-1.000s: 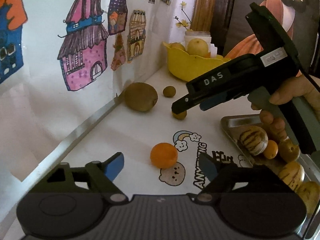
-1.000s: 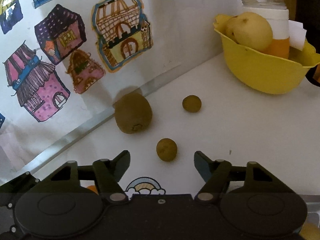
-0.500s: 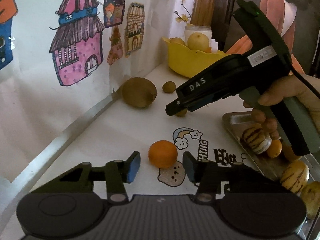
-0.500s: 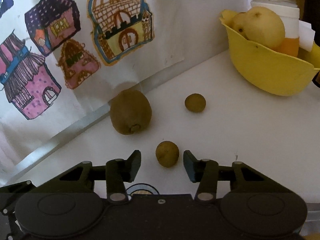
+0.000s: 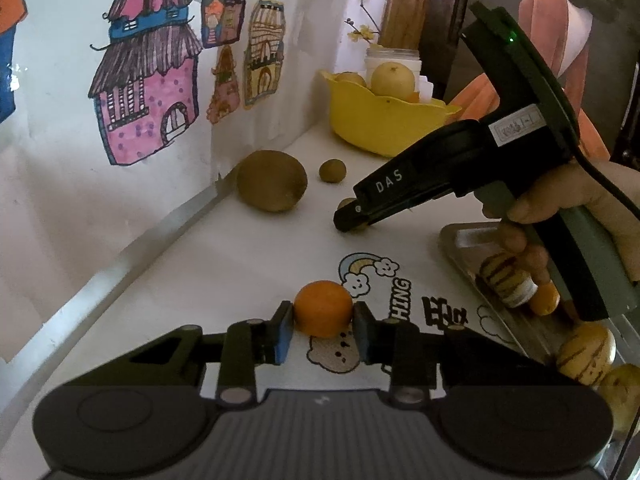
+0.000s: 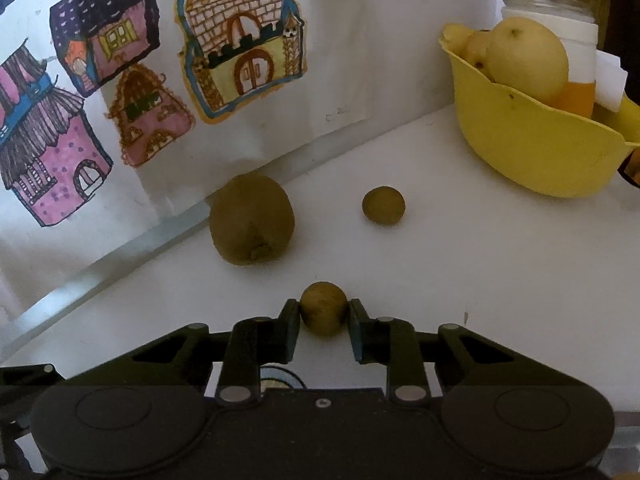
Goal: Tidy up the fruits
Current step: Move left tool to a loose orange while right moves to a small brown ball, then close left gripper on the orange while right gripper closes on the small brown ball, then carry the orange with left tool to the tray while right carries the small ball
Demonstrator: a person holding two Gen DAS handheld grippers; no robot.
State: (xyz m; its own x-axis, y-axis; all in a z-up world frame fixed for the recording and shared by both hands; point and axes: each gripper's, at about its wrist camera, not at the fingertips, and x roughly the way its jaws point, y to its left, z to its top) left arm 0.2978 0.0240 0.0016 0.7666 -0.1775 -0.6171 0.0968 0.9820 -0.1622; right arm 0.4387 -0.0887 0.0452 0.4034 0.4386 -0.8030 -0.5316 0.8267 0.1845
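Down at the lower middle of the left wrist view, the left gripper [image 5: 323, 330] is clamped on an orange [image 5: 323, 309], a round fruit with matte, faintly dimpled skin; its blue pads press both sides while the orange sits on the white table [image 5: 224, 268] above a printed bear cartoon. In the right wrist view the right gripper [image 6: 324, 330] is clamped the same way on a small fruit [image 6: 323, 313], a dull olive-brown ball with a rough skin, also resting on the table at lower centre. Seen from the left camera, that right gripper is a black, angular tool reaching in from the right, held by a hand [image 5: 576, 196]. Up and left of the small fruit lies a kiwi [image 6: 252, 219], egg-shaped and fuzzy brown, near the wall's glossy strip. To its right, apart from it, sits a second small ball [image 6: 383, 205] of the same dull colour. In the upper right a yellow plastic bowl [image 6: 528, 148] with a wavy rim holds smooth, pale yellow pears [image 6: 527, 60]. At the right edge of the left view a shiny metal tray [image 5: 460, 240] carries striped, cream-coloured melons [image 5: 586, 354]. Coloured drawings of houses [image 5: 148, 92] cover the wall's paper.
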